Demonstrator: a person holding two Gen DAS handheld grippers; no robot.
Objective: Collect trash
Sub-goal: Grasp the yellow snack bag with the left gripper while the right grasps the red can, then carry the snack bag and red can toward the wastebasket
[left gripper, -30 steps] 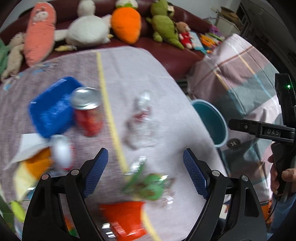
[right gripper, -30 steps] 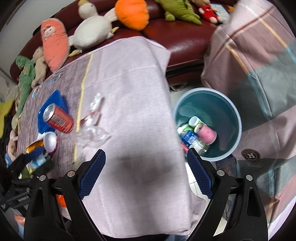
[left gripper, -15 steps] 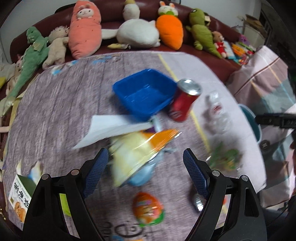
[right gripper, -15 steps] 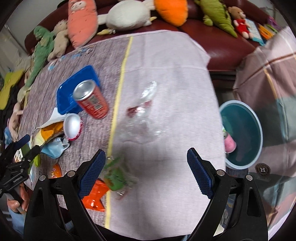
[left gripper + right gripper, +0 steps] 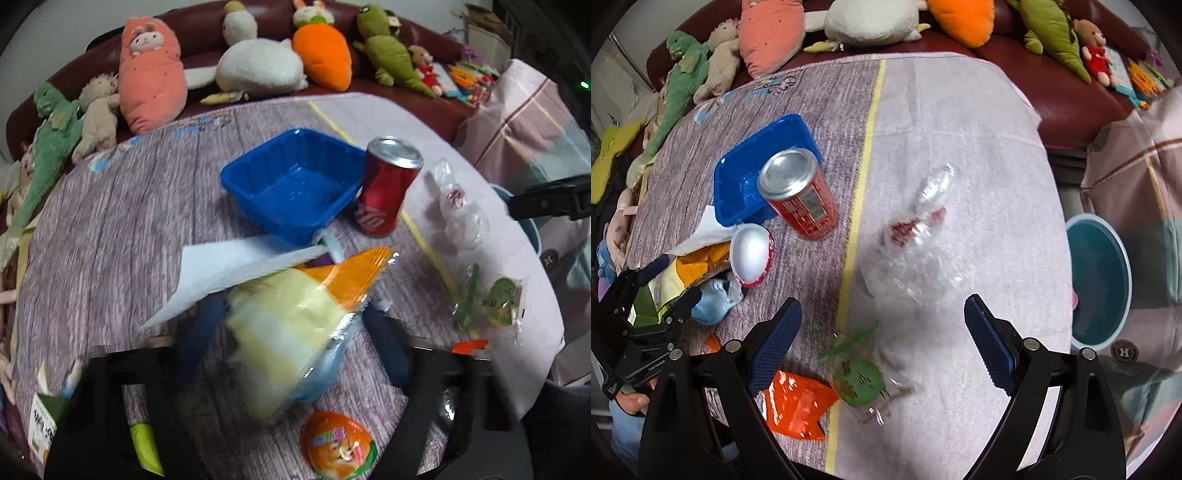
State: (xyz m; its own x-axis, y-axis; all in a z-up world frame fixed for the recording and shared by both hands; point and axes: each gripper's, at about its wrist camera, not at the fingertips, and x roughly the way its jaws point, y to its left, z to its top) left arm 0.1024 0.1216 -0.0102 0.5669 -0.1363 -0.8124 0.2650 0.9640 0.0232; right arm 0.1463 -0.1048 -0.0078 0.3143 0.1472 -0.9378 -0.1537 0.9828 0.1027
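My left gripper [image 5: 291, 339] is open, its blurred blue fingers on either side of a yellow and orange snack bag [image 5: 295, 317] on the table; it also shows in the right wrist view [image 5: 670, 284]. My right gripper [image 5: 882, 332] is open and empty above a crushed clear plastic bottle [image 5: 916, 243] and a green wrapper [image 5: 860, 376]. A red soda can [image 5: 799, 195] stands beside a blue plastic tray [image 5: 746, 177]. A teal trash bin [image 5: 1097, 280] stands on the floor at the right of the table.
White paper [image 5: 229, 266], a silver egg shell [image 5: 750, 254], an orange egg capsule [image 5: 338, 446], an orange wrapper [image 5: 794, 402] and a light blue scrap [image 5: 713, 302] lie on the table. Plush toys [image 5: 258, 66] line the red sofa behind. A checked blanket [image 5: 1137, 173] lies at the right.
My left gripper swung left from the bottle and wrapper to the snack bag and moved closer around it. My right gripper moved from the bin side over the table toward the bottle.
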